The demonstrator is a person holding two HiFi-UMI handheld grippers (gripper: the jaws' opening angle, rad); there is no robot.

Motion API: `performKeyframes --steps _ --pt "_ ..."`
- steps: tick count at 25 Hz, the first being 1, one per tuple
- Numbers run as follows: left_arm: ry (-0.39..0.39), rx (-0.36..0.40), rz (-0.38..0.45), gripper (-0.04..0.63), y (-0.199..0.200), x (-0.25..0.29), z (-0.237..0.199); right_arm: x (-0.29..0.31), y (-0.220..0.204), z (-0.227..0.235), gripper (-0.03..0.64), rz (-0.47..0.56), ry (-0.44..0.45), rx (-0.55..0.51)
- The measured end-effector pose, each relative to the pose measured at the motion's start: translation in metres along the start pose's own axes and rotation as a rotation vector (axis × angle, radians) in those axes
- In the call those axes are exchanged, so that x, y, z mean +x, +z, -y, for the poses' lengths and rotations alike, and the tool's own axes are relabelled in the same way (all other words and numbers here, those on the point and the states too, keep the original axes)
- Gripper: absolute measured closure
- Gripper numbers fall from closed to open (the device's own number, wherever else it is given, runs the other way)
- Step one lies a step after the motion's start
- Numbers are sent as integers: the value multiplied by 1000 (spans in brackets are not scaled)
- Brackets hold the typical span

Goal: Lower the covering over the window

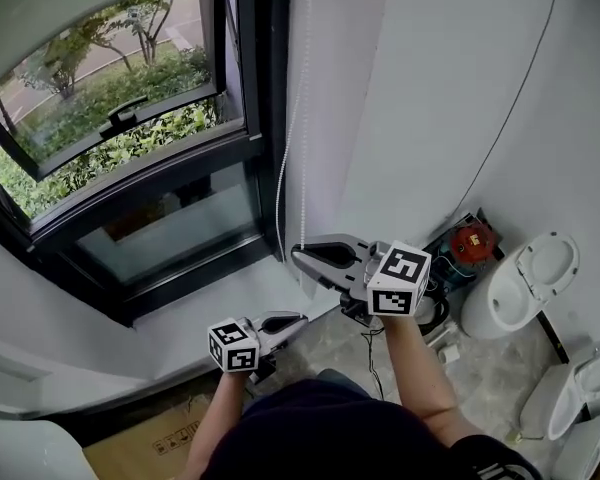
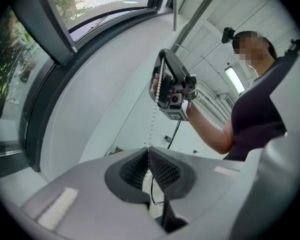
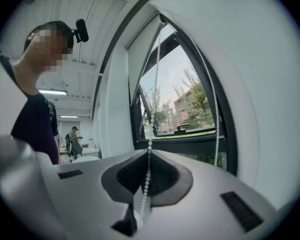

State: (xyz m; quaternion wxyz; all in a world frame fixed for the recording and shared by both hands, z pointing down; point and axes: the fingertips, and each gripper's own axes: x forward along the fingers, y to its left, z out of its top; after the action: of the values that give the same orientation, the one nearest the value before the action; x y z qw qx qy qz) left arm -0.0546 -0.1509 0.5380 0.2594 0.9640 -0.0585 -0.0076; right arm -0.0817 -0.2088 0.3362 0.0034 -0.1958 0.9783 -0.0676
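Right gripper: its jaws are pressed together on the bead chain, which is pinched between the ribbed dark pads. The gripper lies level, with its tips at the right edge of the window.
Left gripper: it sits lower and nearer the person. Its jaws are also pressed together, and the same chain comes down into their tips from the right gripper above.
Bead chain: a thin white string of small round beads. It hangs as two strands from the top right corner of the window. One strand runs straight down through the right gripper's pads. The other hangs free just beside it, against the dark frame.
Blind: no fabric shows across the glass, and both panes stand uncovered. I cannot make out the roll itself.
Window: it has a dark frame, and the upper sash is tilted outward. Green shrubs, trees and a road lie beyond it.
Sill: a pale ledge along the window's lower edge, just in front of the left gripper.
Dark box: it stands open at the foot of the wall, right of the grippers. It holds a red round thing and some dark cable.
Toilets: two white bowls on the mottled floor at the right, well apart from the window. I cannot tell what is inside them.
Cardboard box: it lies at the lower left below the sill with its top closed.
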Motion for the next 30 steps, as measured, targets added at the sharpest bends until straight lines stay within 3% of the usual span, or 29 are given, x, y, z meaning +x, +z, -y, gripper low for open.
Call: performKeyframes --steps 4,9,14,18,21,25,30 --pt "11 1 -108 581 -31 -1 -6 8 -36 -4 598 -127 10 -29" --pt "-7 -123 -19 581 -36 -10 -16 4 -45 8 598 -84 -6 43" --pt "4 -101 -25 581 -29 -14 -19 7 -48 13 598 -122 -27 9" --pt "6 -93 -27 581 -30 -17 -19 14 -84 13 598 -247 -29 -7" --pt "8 -93 -25 580 -31 -20 -19 13 -89 13 598 -197 -29 53" --pt "11 -88 -16 580 -30 -23 -18 11 -89 19 598 -211 -42 40" --pt "17 -81 -8 580 -27 -25 -17 11 -128 18 600 -370 -57 7"
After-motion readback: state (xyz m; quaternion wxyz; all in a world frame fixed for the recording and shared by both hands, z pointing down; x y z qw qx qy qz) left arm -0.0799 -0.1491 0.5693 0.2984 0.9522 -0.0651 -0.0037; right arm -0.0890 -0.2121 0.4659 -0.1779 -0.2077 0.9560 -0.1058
